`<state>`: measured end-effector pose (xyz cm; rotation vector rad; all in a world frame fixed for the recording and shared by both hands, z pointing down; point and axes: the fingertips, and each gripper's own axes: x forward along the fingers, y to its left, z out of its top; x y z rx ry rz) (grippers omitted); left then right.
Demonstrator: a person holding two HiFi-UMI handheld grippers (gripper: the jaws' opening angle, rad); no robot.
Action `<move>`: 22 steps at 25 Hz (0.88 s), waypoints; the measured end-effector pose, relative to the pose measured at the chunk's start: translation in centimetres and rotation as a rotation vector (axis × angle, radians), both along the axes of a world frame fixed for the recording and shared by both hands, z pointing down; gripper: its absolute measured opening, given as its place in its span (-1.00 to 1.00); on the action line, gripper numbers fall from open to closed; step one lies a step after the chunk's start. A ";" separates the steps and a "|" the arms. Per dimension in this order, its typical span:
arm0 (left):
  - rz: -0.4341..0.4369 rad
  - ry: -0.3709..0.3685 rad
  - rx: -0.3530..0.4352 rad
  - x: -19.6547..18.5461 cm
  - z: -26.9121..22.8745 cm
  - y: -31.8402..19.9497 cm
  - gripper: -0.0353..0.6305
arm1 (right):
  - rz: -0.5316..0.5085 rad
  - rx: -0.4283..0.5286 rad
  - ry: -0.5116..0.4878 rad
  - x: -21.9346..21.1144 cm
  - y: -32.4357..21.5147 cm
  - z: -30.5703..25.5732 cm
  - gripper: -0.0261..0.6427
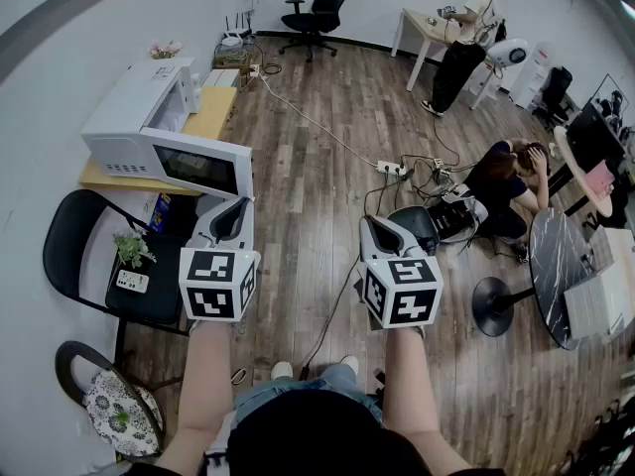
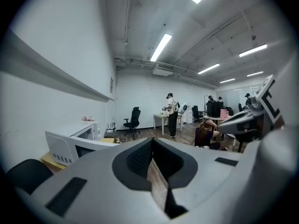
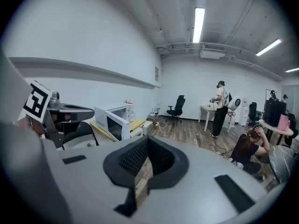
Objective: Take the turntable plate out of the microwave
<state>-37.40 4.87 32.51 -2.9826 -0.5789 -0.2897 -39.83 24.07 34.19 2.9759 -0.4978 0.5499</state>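
Observation:
A white microwave [image 1: 139, 102] stands on a low wooden table [image 1: 213, 117] by the left wall, and its door [image 1: 198, 167] hangs swung open toward me. The turntable plate is hidden inside. My left gripper [image 1: 235, 208] is held level in front of the door, a short way off, shut with nothing in it. My right gripper [image 1: 375, 224] is beside it over the wooden floor, also shut and empty. The left gripper view has the left gripper [image 2: 153, 143] pointing past the microwave [image 2: 70, 143]. In the right gripper view the right gripper [image 3: 147, 143] has the microwave [image 3: 114, 118] to its left.
A black chair [image 1: 74, 226] with a small plant [image 1: 131, 248] and a remote stands below the microwave. A power strip [image 1: 390, 168] and cables cross the floor. One person [image 1: 511, 178] crouches at the right near a round dark table [image 1: 558, 276]. Another person [image 1: 461, 38] stands at a far desk.

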 end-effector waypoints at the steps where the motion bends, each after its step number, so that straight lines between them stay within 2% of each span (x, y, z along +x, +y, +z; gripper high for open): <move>1: -0.002 0.002 0.002 0.0 0.0 -0.4 -0.86 | -0.002 -0.007 0.006 0.0 -0.3 -0.1 -0.88; 7: 0.004 0.001 0.011 0.2 -0.1 -2.3 -0.86 | 0.006 -0.030 0.019 0.0 -1.7 -0.5 -0.88; 13: 0.009 -0.008 -0.015 0.1 0.5 -3.1 -0.86 | -0.009 -0.048 0.024 -0.5 -3.0 -0.1 -0.88; 17: 0.015 -0.027 -0.035 0.5 1.2 -3.2 -0.84 | -0.019 -0.002 0.017 0.2 -3.5 0.4 -0.85; 18: 0.029 -0.043 -0.036 0.7 1.6 -2.9 -0.58 | -0.030 0.010 0.001 0.5 -3.7 0.7 -0.49; 19: 0.038 -0.057 -0.040 1.0 2.0 -2.6 -0.23 | -0.039 0.019 -0.011 0.8 -3.7 1.1 -0.18; 22: 0.016 -0.072 -0.057 2.3 2.6 -2.4 -0.04 | -0.034 0.034 -0.009 2.3 -3.5 1.8 0.02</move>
